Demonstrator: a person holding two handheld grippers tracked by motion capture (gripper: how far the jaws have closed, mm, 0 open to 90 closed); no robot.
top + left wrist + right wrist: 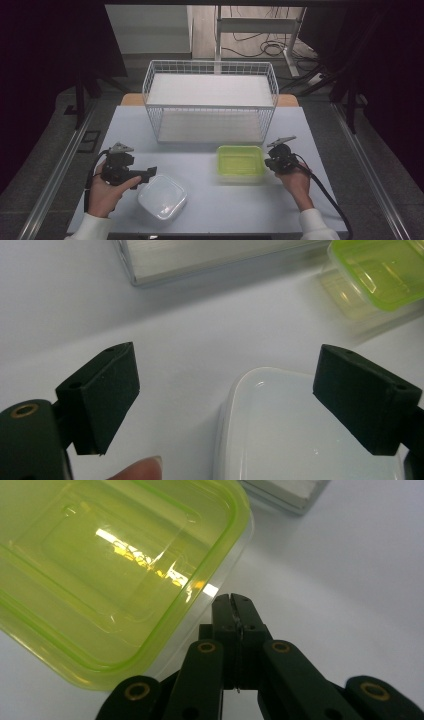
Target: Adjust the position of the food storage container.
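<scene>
Nearest the person sits a white-lidded container [162,197], on the table's [210,210] front edge, with the left gripper [227,395] spread wide just over its near side (probably lining up a grasp). Beyond it the green-lidded container [241,162] rests before the wire basket [210,100]; the right gripper [233,605], pressed together and empty, noses against its rim.

wire basket [210,100] behind two containers, lidded box [241,162] right of tub [162,196]
</scene>
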